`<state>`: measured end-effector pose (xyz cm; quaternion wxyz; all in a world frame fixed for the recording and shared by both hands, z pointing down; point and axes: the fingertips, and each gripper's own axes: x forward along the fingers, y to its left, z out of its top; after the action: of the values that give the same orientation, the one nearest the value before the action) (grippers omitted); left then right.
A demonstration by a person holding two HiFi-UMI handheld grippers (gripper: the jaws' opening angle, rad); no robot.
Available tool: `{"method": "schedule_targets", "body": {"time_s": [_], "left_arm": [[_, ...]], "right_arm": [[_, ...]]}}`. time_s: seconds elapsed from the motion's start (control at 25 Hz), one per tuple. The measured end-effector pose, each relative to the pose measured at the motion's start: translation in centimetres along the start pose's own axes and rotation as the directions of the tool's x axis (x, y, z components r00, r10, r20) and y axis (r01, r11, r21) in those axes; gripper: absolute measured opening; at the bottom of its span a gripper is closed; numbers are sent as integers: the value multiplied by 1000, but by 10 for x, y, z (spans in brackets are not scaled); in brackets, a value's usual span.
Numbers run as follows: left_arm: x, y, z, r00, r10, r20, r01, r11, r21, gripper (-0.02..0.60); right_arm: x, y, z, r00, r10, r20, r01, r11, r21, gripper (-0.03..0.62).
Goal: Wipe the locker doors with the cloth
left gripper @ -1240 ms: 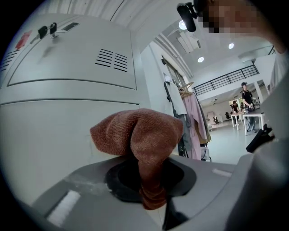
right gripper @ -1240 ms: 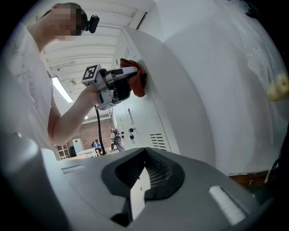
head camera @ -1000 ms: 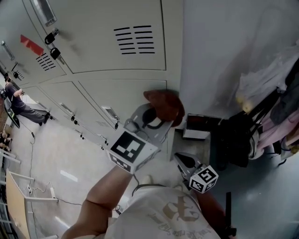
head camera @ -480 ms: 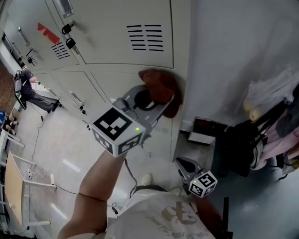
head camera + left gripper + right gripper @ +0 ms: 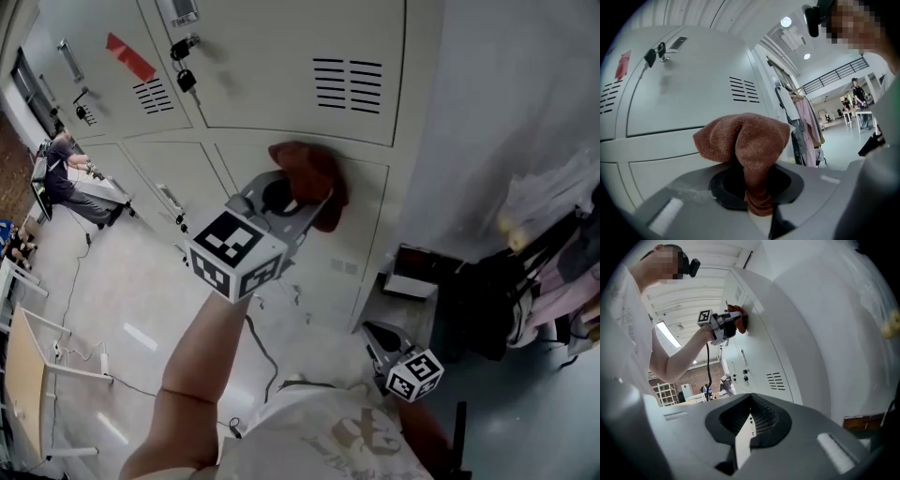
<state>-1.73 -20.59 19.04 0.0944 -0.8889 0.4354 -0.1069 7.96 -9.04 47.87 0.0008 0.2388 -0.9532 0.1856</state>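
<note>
With our left gripper (image 5: 302,195) clamped on the brown cloth (image 5: 310,172), bunched against the lower locker door (image 5: 367,234) near its top, we should press evenly in overlapping strokes, our right gripper (image 5: 376,335) closed, empty.

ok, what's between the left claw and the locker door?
Only the bunched brown cloth, clamped in the left claw, against the pale grey metal locker door; clearest in head view.

Right of the left claw (image 5: 302,199), plain white wall (image 5: 497,103); below it, glossy grey floor (image 5: 112,300); overhead, round ceiling lights (image 5: 786,21).
</note>
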Motion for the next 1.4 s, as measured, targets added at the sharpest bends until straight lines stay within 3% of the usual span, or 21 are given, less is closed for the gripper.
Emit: {"method": "schedule_targets", "body": {"time_s": [0.2,0.44,0.6,0.76,1.04,1.28,1.4], "left_arm": [[-23,33,-13,1000,21,-7,-21,1000,-12,77],[-54,71,-28,998,58,-35,-57,998,33,78],[-85,101,-25,997,64,-33,-62,997,53,78],[-86,117,-39,995,98,-18,-98,995,14,78],[-90,120,-48,988,152,17,-153,988,30,78],[-96,125,-84,990,142,-6,-142,990,-12,80],[-108,123,-93,990,141,22,-141,990,-26,80]], "right_arm": [[23,16,3,1000,-15,3,15,1000,-10,8],[54,49,-5,1000,-21,9,21,1000,-7,8],[98,70,-6,1000,19,4,-19,998,-53,8],[102,74,-4,999,19,-40,-21,998,-53,8],[110,93,-19,996,17,-83,-22,998,-66,8],[112,102,-24,996,-3,-87,-3,998,-67,8],[117,103,-24,996,-6,-86,0,998,-68,8]]}}
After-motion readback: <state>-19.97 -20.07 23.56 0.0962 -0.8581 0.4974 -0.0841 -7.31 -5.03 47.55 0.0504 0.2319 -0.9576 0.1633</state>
